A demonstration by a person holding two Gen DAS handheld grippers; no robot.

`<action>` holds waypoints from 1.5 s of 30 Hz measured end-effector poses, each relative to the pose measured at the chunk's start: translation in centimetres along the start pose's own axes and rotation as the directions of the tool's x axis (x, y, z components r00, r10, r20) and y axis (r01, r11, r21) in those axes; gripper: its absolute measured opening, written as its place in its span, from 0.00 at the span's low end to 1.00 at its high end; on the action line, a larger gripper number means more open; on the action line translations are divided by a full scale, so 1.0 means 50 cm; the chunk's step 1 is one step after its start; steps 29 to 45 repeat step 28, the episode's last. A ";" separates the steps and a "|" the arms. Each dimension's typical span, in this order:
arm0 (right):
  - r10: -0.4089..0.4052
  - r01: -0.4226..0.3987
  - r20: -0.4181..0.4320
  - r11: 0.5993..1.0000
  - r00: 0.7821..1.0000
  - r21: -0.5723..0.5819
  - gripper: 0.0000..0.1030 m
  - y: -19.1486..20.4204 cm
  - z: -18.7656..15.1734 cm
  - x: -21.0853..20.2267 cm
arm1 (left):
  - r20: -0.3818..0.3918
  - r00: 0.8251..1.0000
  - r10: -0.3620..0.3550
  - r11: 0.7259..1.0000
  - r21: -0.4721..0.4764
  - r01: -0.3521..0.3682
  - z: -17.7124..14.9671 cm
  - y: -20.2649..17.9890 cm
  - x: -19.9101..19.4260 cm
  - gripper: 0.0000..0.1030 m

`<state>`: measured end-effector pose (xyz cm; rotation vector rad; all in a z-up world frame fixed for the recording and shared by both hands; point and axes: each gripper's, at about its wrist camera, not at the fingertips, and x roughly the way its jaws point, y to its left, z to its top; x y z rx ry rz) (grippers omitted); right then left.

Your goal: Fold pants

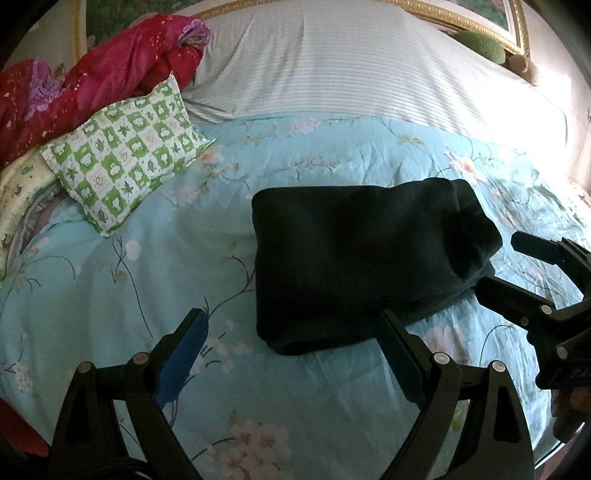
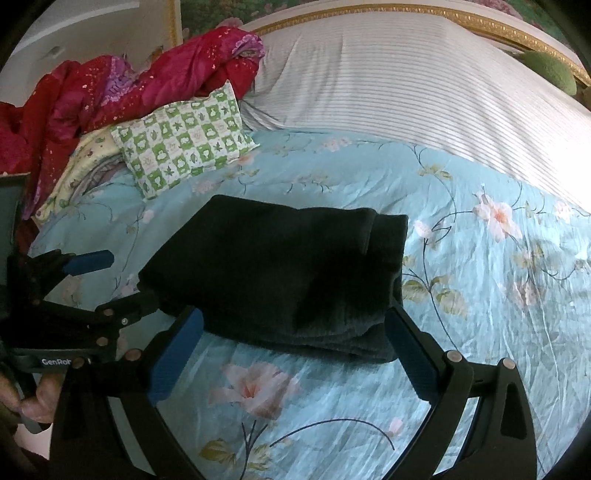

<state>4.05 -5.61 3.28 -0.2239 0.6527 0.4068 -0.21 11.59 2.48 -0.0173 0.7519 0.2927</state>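
The dark pants (image 1: 362,258) lie folded into a compact rectangle on the light blue floral bedcover (image 1: 147,258). They also show in the right wrist view (image 2: 280,273). My left gripper (image 1: 291,332) is open and empty, just in front of the fold's near left corner. My right gripper (image 2: 295,328) is open and empty, its jaws wide at the fold's near edge. In the left wrist view the right gripper (image 1: 506,266) sits at the fold's right end. In the right wrist view the left gripper (image 2: 118,280) sits at the fold's left end, open.
A green checked pillow (image 1: 125,155) and a red quilt (image 1: 92,85) lie at the far left of the bed. A white striped sheet (image 1: 351,62) covers the far half. A gold-framed headboard (image 1: 476,22) runs behind it.
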 end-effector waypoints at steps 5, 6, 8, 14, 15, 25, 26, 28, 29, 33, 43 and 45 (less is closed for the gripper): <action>0.000 0.000 0.000 1.000 1.000 0.002 0.96 -0.003 0.002 -0.001 | 0.000 1.000 0.006 1.000 0.008 -0.006 0.004 -0.004 0.002 0.89; 0.001 -0.001 -0.002 1.000 1.000 0.001 0.96 -0.004 0.004 0.000 | -0.001 1.000 0.006 1.000 0.008 -0.006 0.005 -0.003 0.002 0.89; 0.001 -0.001 0.002 1.000 1.000 0.001 0.96 -0.004 0.004 -0.001 | -0.004 1.000 0.003 1.000 0.008 -0.003 0.004 -0.003 0.002 0.89; 0.003 -0.003 -0.002 1.000 1.000 -0.001 0.96 -0.004 0.006 0.002 | -0.006 1.000 0.002 1.000 0.008 -0.002 0.007 -0.002 0.004 0.89; 0.002 -0.002 -0.002 1.000 1.000 0.001 0.96 -0.003 0.005 0.002 | -0.006 1.000 0.002 1.000 0.008 -0.002 0.008 -0.001 0.005 0.89; -0.001 0.001 0.002 1.000 1.000 0.017 0.96 -0.018 0.009 0.002 | -0.009 1.000 0.010 1.000 0.005 -0.010 0.028 -0.001 0.015 0.89; -0.001 0.001 0.001 1.000 1.000 0.023 0.96 -0.021 0.009 0.003 | -0.016 1.000 0.009 1.000 0.002 -0.009 0.030 -0.002 0.017 0.90; 0.003 -0.003 -0.002 1.000 1.000 0.031 0.96 -0.027 0.008 0.003 | -0.024 1.000 0.012 1.000 0.000 -0.012 0.033 -0.002 0.019 0.90; 0.003 -0.003 -0.002 1.000 1.000 0.031 0.96 -0.027 0.008 0.003 | -0.024 1.000 0.012 1.000 0.000 -0.012 0.033 -0.002 0.019 0.90; 0.003 -0.003 -0.002 1.000 1.000 0.031 0.96 -0.027 0.008 0.003 | -0.024 1.000 0.012 1.000 0.000 -0.012 0.033 -0.002 0.019 0.90; 0.003 -0.003 -0.002 1.000 1.000 0.031 0.96 -0.027 0.008 0.003 | -0.024 1.000 0.012 1.000 0.000 -0.012 0.033 -0.002 0.019 0.90; 0.003 -0.003 -0.002 1.000 1.000 0.031 0.96 -0.027 0.008 0.003 | -0.024 1.000 0.012 1.000 0.000 -0.012 0.033 -0.002 0.019 0.90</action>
